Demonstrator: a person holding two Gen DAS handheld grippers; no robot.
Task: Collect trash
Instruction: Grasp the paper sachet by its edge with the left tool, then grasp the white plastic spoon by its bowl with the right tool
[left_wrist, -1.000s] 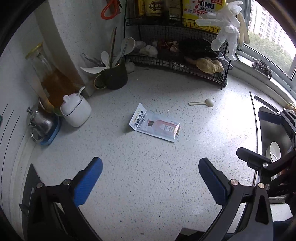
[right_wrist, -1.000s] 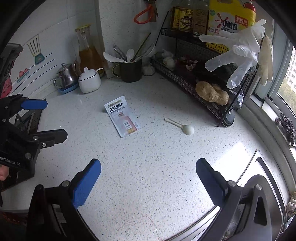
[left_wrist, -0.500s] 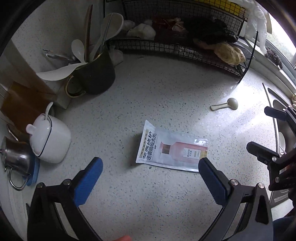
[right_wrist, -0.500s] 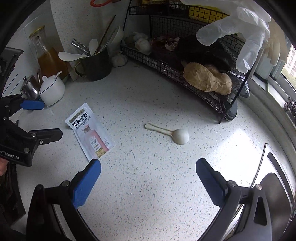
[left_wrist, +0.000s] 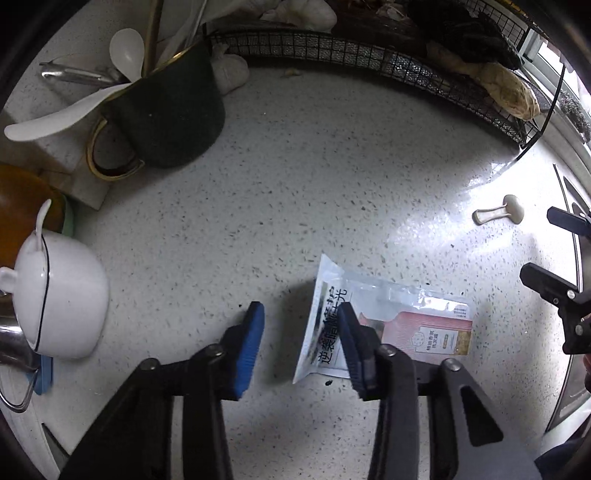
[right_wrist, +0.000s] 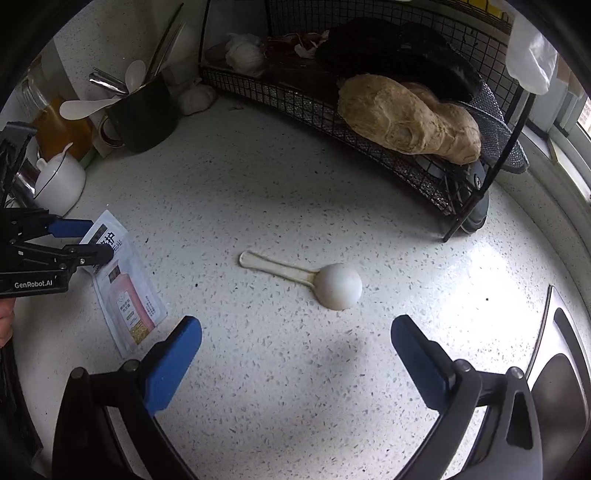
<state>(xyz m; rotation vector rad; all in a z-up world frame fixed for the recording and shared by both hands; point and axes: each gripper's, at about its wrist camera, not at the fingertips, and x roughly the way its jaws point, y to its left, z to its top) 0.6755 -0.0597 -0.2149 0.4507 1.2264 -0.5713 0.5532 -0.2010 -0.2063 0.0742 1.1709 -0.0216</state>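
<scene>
Sachet (left_wrist: 388, 317): laid flat on the counter (left_wrist: 332, 166); long axis run from 9 to 3 o'clock in the left view; its 9 o'clock end straddled by the left tongs (left_wrist: 301, 343), partly open, gripping nothing; right tongs (right_wrist: 295, 354) wide open, empty, farther off.

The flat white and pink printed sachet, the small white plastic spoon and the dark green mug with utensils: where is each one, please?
flat white and pink printed sachet (left_wrist: 424, 325), left wrist view, on its pink panel.
small white plastic spoon (right_wrist: 338, 286), right wrist view, on its round bowl.
dark green mug with utensils (left_wrist: 173, 114), left wrist view, on its side wall.
</scene>
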